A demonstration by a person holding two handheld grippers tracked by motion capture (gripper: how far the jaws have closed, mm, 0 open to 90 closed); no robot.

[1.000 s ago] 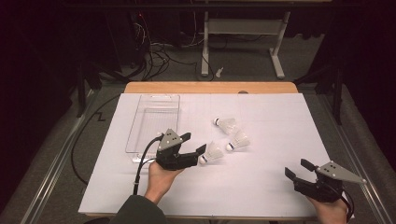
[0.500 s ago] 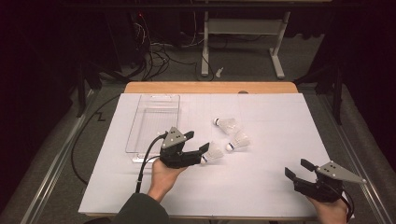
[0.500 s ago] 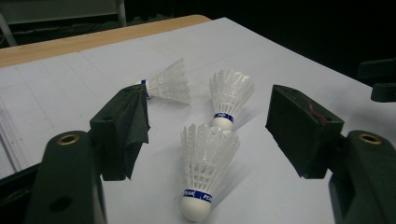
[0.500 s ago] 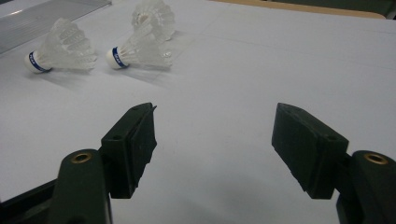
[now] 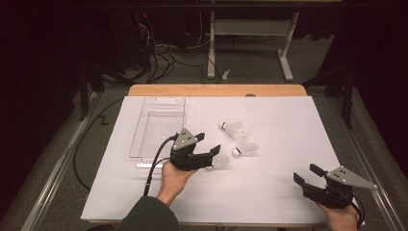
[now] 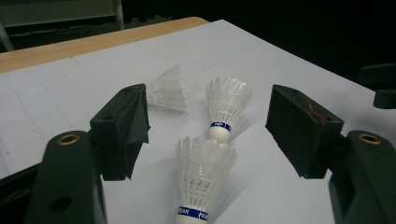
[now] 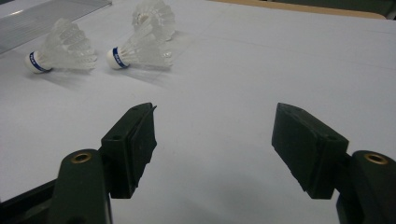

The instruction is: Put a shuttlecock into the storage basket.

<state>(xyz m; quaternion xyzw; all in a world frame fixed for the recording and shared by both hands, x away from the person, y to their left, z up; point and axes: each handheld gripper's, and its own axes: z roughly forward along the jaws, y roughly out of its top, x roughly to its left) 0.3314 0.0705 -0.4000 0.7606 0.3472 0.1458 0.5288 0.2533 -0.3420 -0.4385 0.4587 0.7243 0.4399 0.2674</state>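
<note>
Nearest shuttlecock lined up for the pick

The left gripper [image 5: 210,153] is held wide open and empty, with the nearest shuttlecock [image 6: 201,179] lying on the white table [image 5: 269,183] between its jaws, just beside two more shuttlecocks [image 5: 242,137]. A gentle squeeze low on the skirt, near the cork, is called for so the feathers aren't crushed, before transfer to the clear tray [image 5: 156,126]. The right gripper [image 5: 307,175] is parked well apart, open, nothing held.

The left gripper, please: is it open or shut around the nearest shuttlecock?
Open: the left gripper has its jaws spread wide, with the nearest shuttlecock lying untouched between them.
</note>
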